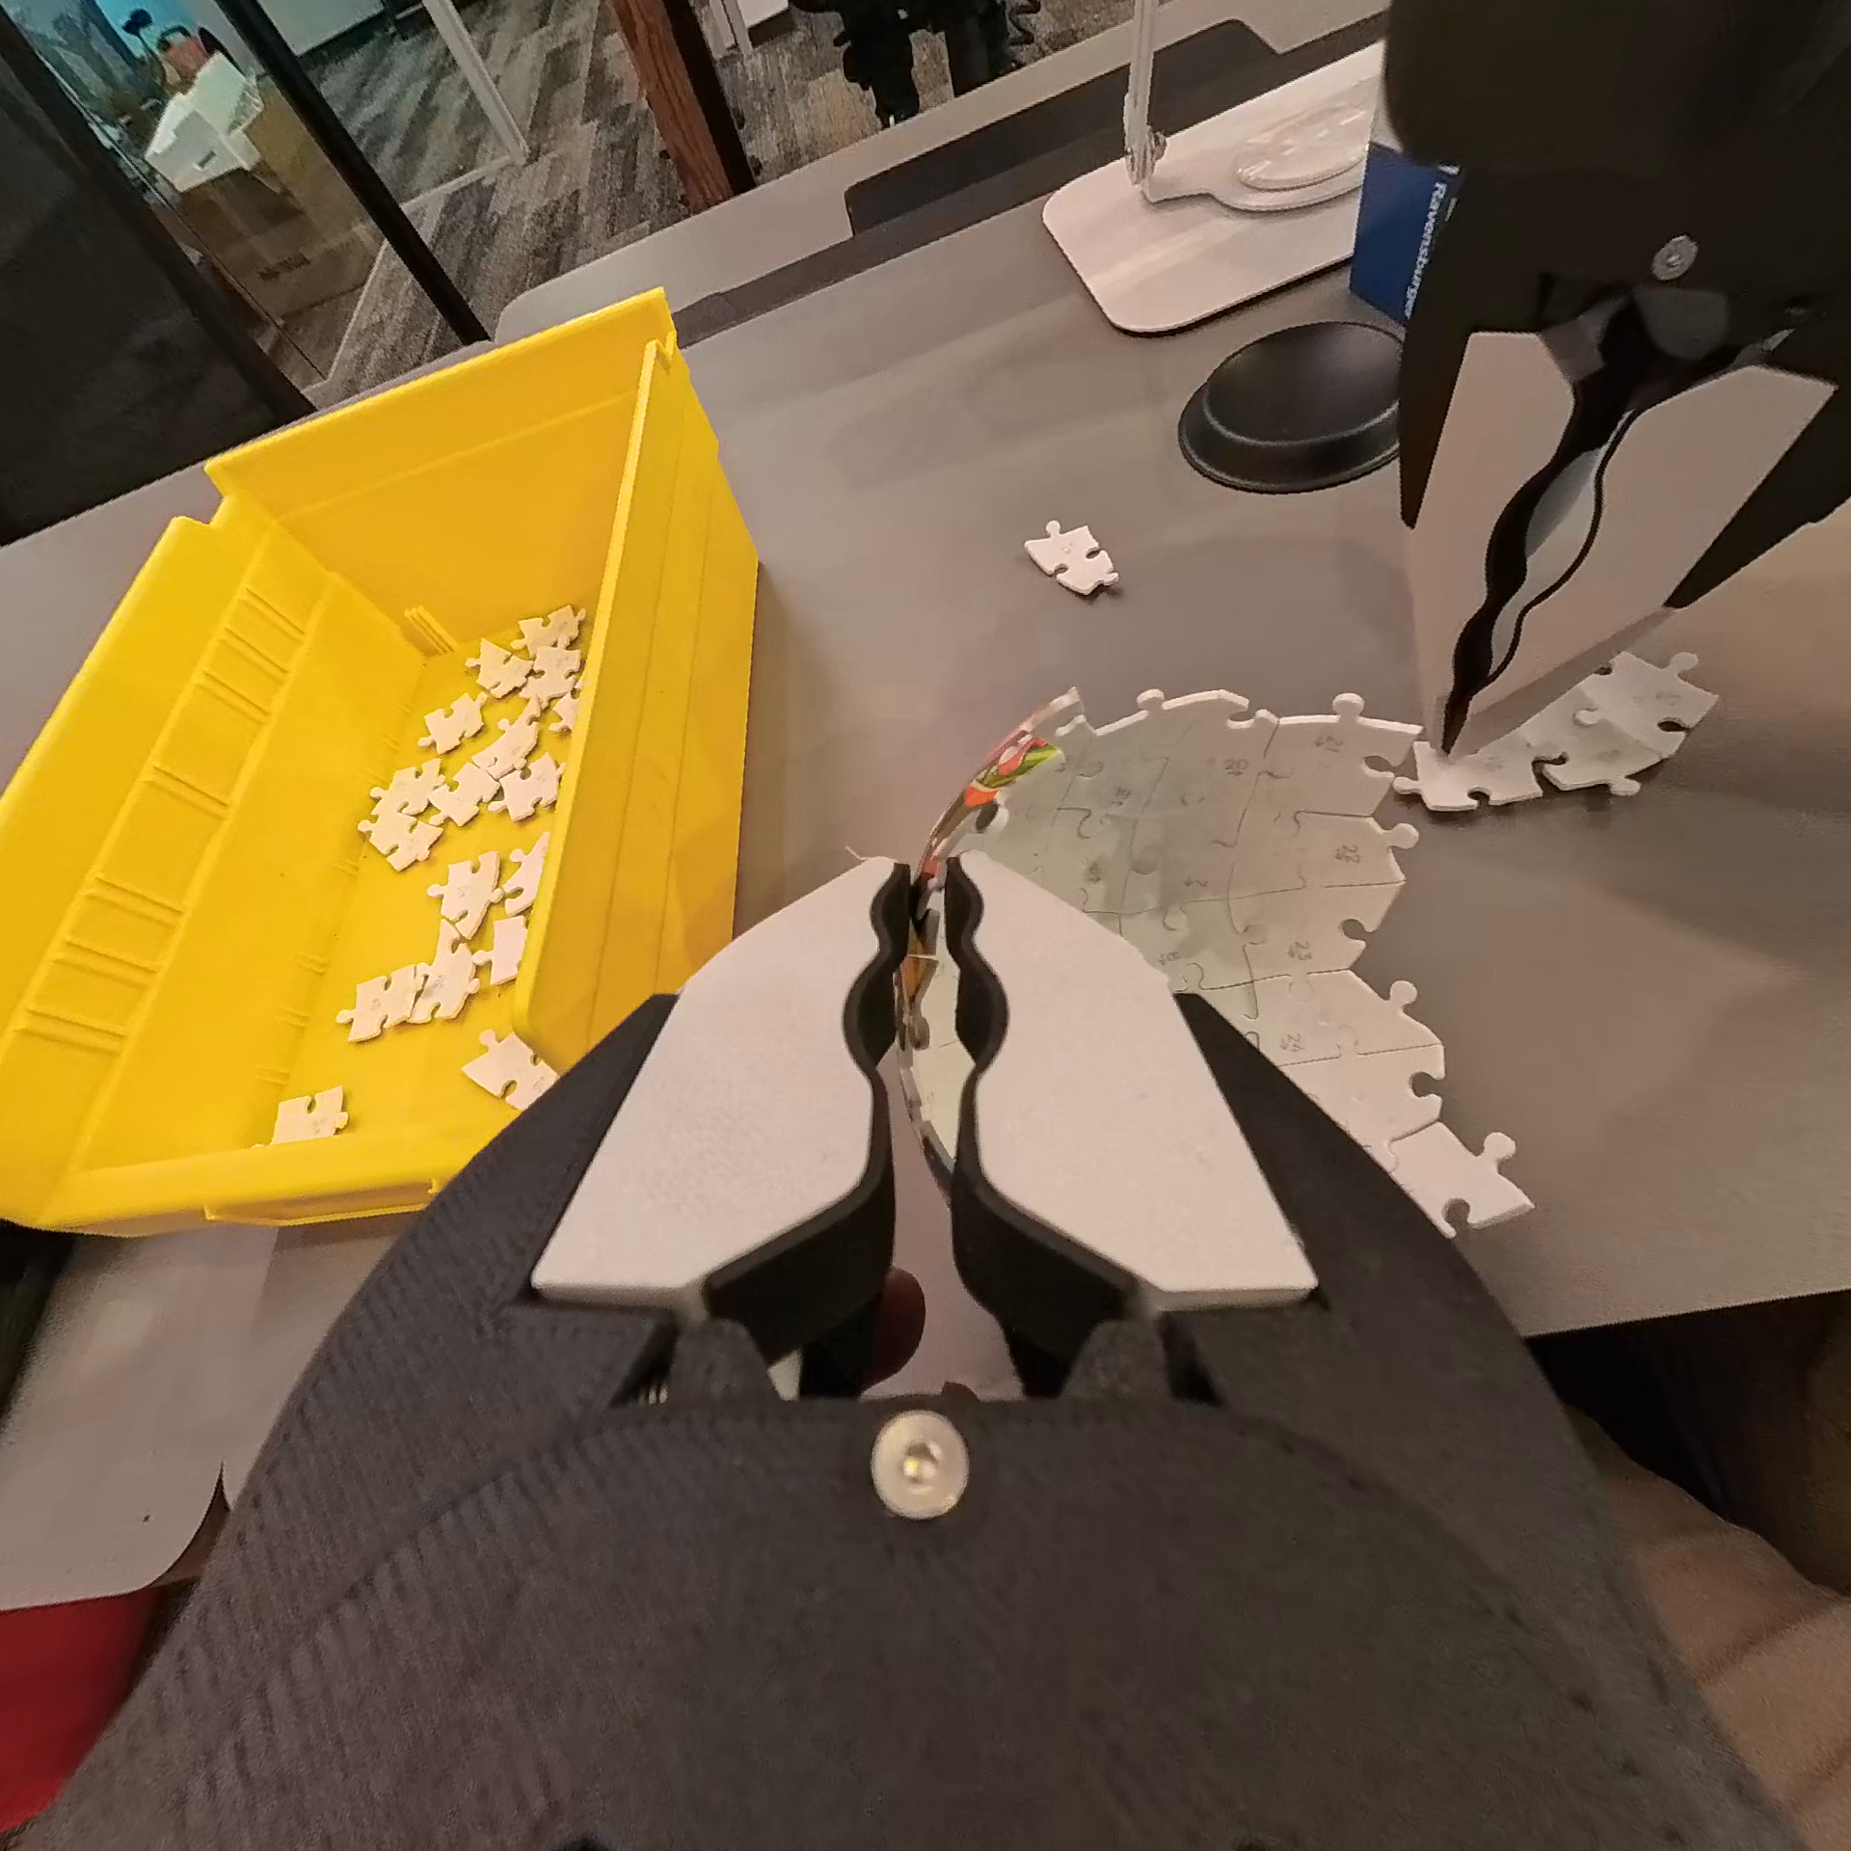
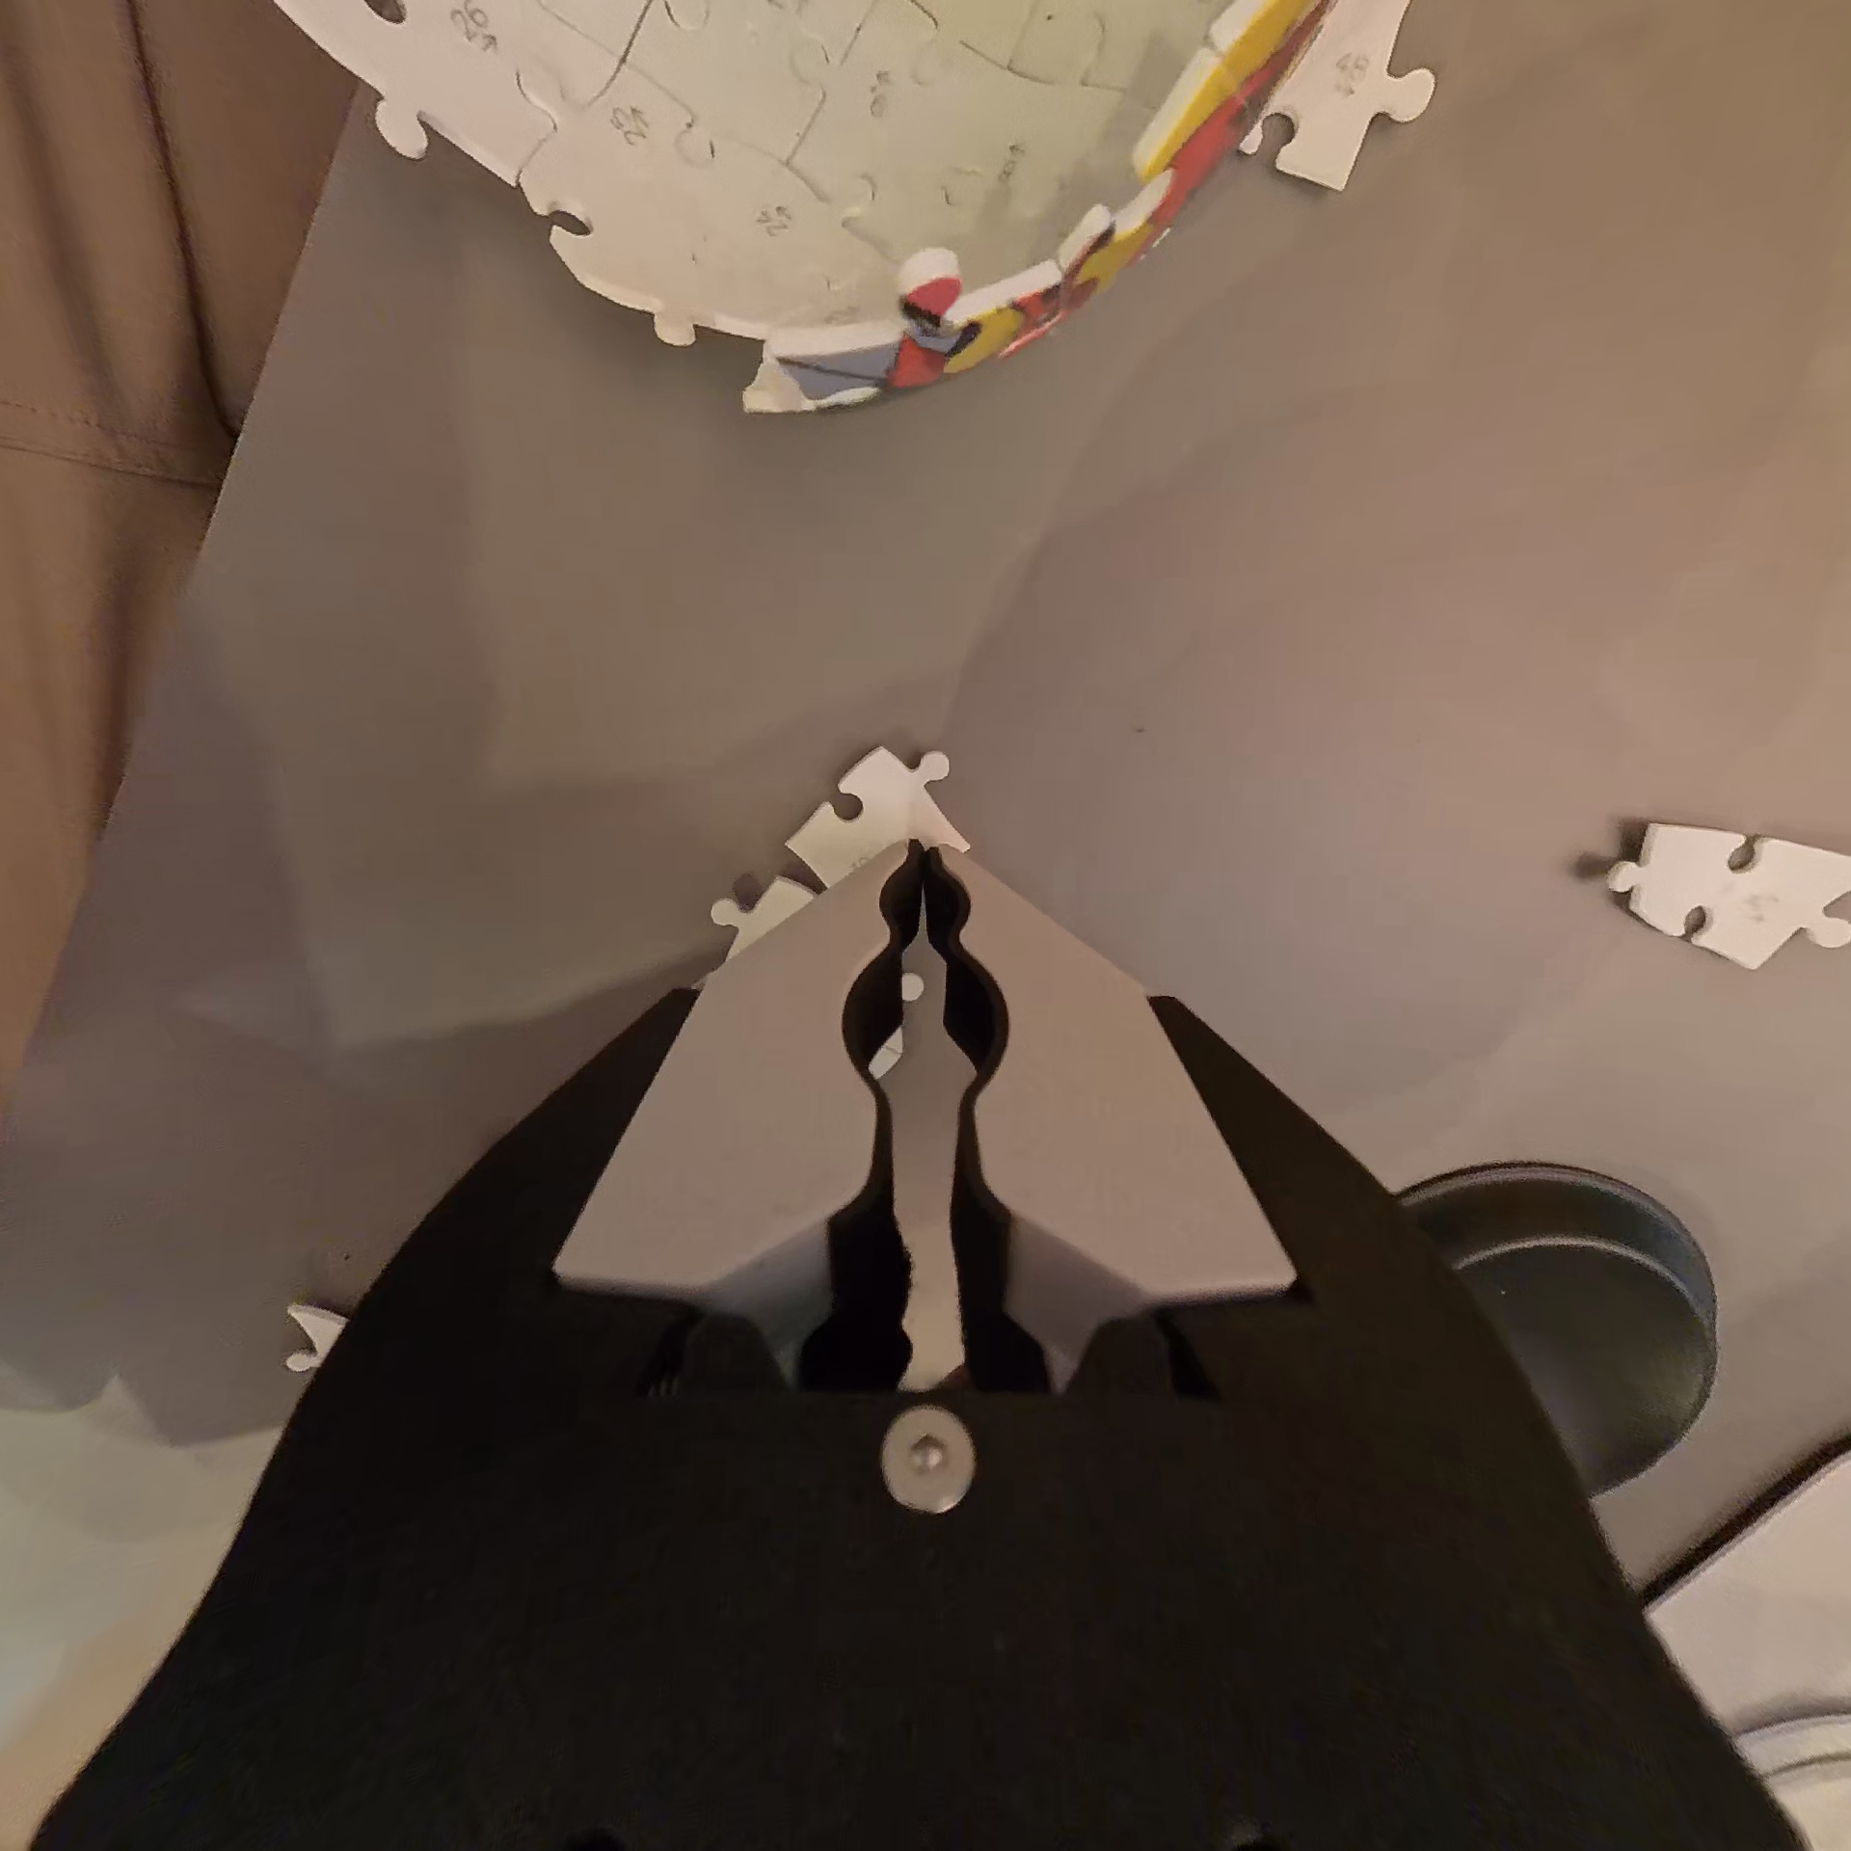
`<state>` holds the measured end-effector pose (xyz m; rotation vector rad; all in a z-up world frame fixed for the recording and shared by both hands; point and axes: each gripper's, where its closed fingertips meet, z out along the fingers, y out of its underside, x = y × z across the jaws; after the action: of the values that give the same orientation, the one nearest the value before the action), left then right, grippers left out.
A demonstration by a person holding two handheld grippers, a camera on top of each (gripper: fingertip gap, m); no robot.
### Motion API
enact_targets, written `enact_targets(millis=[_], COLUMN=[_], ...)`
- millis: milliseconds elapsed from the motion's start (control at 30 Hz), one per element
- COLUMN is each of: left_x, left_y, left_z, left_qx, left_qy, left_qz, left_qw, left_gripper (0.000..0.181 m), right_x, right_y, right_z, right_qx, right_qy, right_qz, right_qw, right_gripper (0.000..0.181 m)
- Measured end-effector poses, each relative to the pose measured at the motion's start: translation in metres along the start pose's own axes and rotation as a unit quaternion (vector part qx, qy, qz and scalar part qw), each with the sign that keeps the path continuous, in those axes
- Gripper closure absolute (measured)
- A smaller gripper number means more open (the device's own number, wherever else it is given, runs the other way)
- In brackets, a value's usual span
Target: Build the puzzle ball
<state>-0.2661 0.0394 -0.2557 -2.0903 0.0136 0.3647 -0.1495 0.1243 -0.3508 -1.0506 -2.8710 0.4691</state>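
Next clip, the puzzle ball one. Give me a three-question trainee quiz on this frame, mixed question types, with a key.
1. True or false: the left gripper is closed on the rim of the curved half-built puzzle shell.
2. Multiple choice: where do most of the loose white puzzle pieces lie? A) inside the yellow bin B) on the black dome-shaped base C) on the white stand base
3. Short answer: what do the right gripper tips touch?

Key
1. True: its jaws pinch the shell's edge.
2. A
3. A small strip of joined white pieces lying flat on the grey table, apart from the shell; the jaws look shut at the tips.
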Motion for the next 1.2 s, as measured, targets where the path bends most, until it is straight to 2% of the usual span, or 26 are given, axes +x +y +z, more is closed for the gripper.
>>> enact_targets(millis=[1200], left_x=[0.001], left_y=[-0.0001], left_z=[0.0002], left_qx=[0.0], left_qy=[0.002], left_qz=[0.001], left_qw=[1.0], left_gripper=[0.175], right_x=[-0.0044], right_y=[0.0032], right_z=[-0.0014], right_qx=[0.012], right_qy=[0.005], right_qz=[0.008], right_qw=[1.0], right_gripper=[0.181])
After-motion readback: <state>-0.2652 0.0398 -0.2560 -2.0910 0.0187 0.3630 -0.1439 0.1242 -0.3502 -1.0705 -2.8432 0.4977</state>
